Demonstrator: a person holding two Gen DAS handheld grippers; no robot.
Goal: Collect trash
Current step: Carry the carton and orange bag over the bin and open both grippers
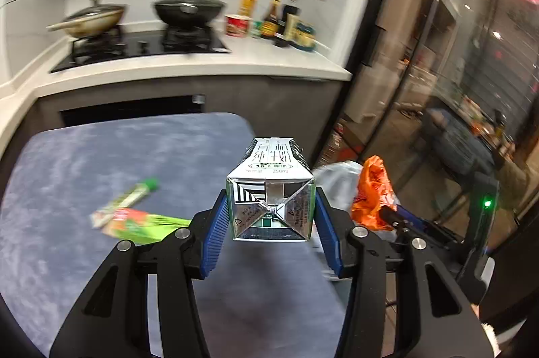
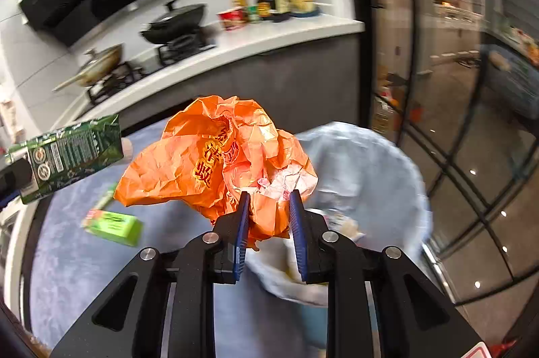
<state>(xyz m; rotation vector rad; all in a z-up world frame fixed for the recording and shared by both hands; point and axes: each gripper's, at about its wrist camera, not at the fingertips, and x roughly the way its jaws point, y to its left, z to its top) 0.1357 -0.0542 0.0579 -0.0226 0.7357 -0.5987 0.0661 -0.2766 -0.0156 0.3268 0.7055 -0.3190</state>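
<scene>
My left gripper (image 1: 271, 206) is shut on a white and green milk carton (image 1: 271, 189) and holds it above the blue-grey table (image 1: 84, 162); the carton also shows in the right wrist view (image 2: 67, 154). My right gripper (image 2: 268, 203) is shut on a crumpled orange wrapper (image 2: 215, 159), held over a bin lined with a pale blue bag (image 2: 367, 169). The wrapper also shows in the left wrist view (image 1: 372, 193). A green box (image 1: 141, 223) and a green tube (image 1: 131, 194) lie on the table.
A kitchen counter (image 1: 202, 68) with a stove, two pans and several bottles runs behind the table. A glass door (image 1: 454, 71) stands to the right. The bin sits at the table's right edge.
</scene>
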